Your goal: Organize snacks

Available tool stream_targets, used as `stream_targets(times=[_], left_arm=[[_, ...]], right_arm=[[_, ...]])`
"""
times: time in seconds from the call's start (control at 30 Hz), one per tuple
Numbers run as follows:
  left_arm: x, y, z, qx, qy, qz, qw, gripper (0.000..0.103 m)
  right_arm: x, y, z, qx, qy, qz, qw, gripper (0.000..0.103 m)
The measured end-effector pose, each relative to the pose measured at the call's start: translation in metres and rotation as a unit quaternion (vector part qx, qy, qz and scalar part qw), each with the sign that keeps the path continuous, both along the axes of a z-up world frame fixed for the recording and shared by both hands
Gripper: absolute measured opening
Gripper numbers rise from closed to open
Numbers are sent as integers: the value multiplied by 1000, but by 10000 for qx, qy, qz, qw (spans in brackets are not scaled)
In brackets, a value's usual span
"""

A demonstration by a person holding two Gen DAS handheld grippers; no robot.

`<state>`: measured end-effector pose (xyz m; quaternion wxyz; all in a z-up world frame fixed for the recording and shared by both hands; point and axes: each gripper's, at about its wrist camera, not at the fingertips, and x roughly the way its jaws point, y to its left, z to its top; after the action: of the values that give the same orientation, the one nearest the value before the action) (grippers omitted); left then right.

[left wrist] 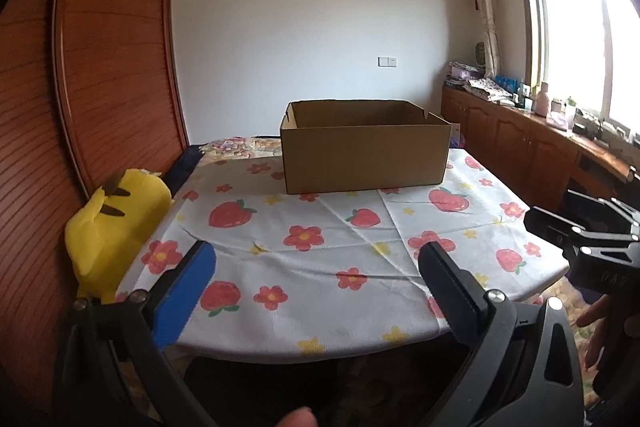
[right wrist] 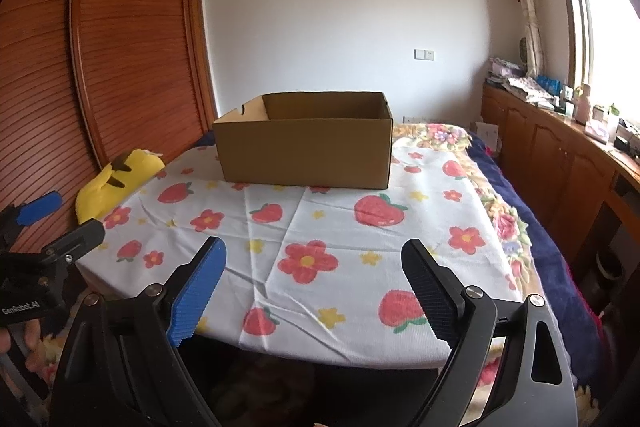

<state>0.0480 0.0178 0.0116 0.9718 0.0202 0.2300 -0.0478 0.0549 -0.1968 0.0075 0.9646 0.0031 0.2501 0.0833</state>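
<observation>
An open brown cardboard box (left wrist: 364, 147) stands at the far side of a table covered with a white strawberry-and-flower cloth (left wrist: 320, 259); it also shows in the right wrist view (right wrist: 306, 143). Its inside is hidden. No snacks are in view. My left gripper (left wrist: 316, 263) is open and empty above the table's near edge. My right gripper (right wrist: 314, 259) is open and empty, also above the near edge. Each gripper shows at the side of the other's view: the right gripper (left wrist: 576, 231) and the left gripper (right wrist: 60, 219).
A yellow plush toy (left wrist: 116, 223) leans at the table's left edge against a wooden louvred wardrobe (left wrist: 100, 67). A bed with a floral blanket (right wrist: 500, 195) lies behind and to the right. A wooden cabinet (left wrist: 540, 139) with clutter runs under the window.
</observation>
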Motion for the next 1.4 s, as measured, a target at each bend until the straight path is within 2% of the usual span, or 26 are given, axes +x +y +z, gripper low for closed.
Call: stream_targets(times=[0.23, 1.4], left_arm=[[-6, -1, -3, 81, -133, 112, 9998, 102], [-13, 2, -4, 113, -183, 177, 9996, 102]], right_arm=[[-4, -3, -3, 0, -54, -120, 9999, 92], [-17, -9, -1, -52, -248, -358, 9990, 92]])
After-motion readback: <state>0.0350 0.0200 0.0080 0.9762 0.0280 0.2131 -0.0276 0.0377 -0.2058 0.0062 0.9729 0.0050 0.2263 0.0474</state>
